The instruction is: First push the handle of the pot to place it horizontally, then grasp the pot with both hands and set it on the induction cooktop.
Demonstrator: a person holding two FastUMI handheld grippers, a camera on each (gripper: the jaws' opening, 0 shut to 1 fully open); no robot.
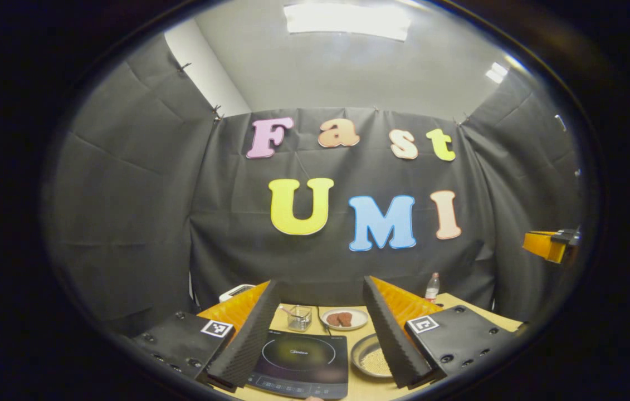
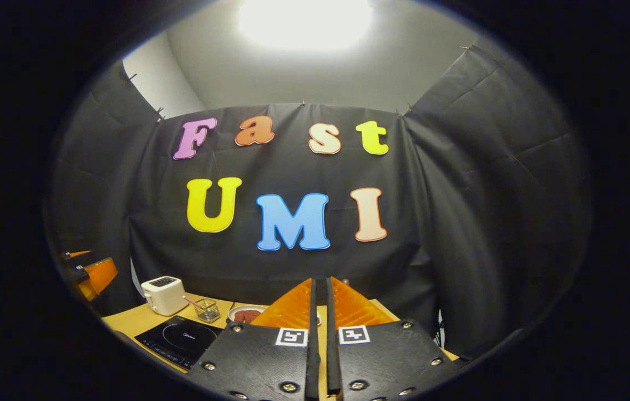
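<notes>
In the left gripper view a round metal pot (image 1: pixel 369 361) holding pale grains sits on the wooden table, just right of the black induction cooktop (image 1: pixel 299 356). My left gripper (image 1: pixel 321 282) hangs above them, open with nothing between its fingers. Its right finger (image 1: pixel 392 328) covers the pot's right side, and I cannot see the handle. In the right gripper view my right gripper (image 2: pixel 320 283) is shut with nothing held, raised over the table's right part. The cooktop (image 2: pixel 178 340) lies to its lower left. The pot is hidden there.
Behind the cooktop stand a small glass container (image 1: pixel 299 317), a plate of brown pieces (image 1: pixel 344 318) and a bottle (image 1: pixel 432 287). A white toaster (image 2: pixel 164 295) and a wire basket (image 2: pixel 206 309) sit at the table's back left. The other gripper (image 1: pixel 548 245) hovers at the right.
</notes>
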